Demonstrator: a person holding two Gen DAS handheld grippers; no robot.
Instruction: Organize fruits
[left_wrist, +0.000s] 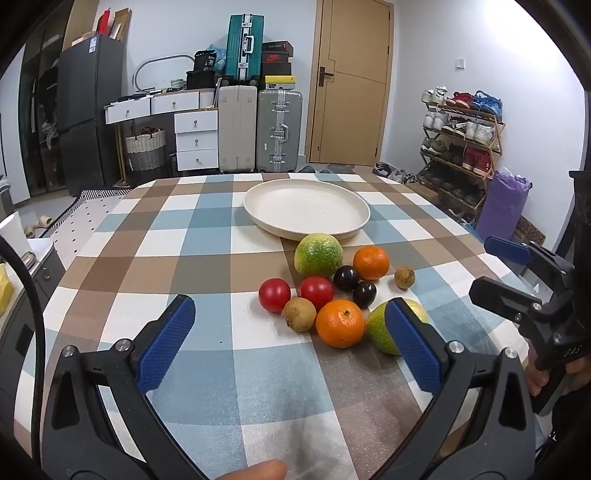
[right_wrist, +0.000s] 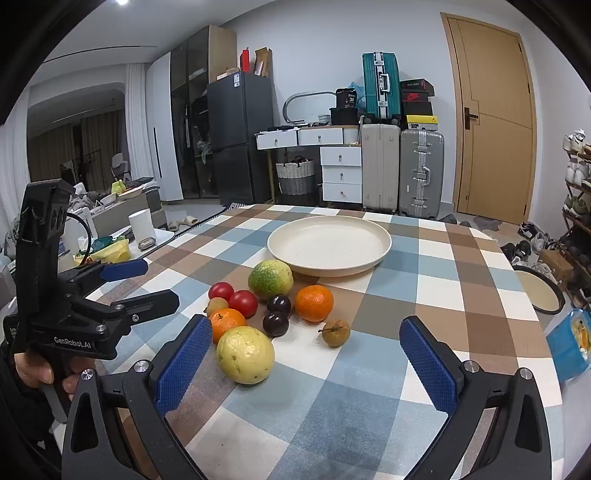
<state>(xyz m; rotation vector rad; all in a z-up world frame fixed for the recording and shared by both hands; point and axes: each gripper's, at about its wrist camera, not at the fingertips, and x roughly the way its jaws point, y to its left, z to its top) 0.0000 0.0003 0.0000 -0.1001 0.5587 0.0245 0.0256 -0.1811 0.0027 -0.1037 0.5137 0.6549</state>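
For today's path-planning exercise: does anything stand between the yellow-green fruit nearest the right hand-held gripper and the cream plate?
Yes. From the yellow-green fruit, the straight line to the cream plate crosses other fruit: two dark plums, a near orange and a green fruit at the plate's edge. The open right hand-held gripper itself has clear access.

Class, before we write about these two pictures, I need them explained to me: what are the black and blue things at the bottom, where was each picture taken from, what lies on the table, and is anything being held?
A person holds hand-held tongs in each hand, with a camera on each looking along its blue pads. One picture looks out from the left tongs, the other from the right tongs. Both are open and hold nothing. On the checked tablecloth sits an empty cream plate. In front of it lie loose fruits: two oranges, two red tomatoes, two dark plums, two green-yellow fruits and two small brown ones.
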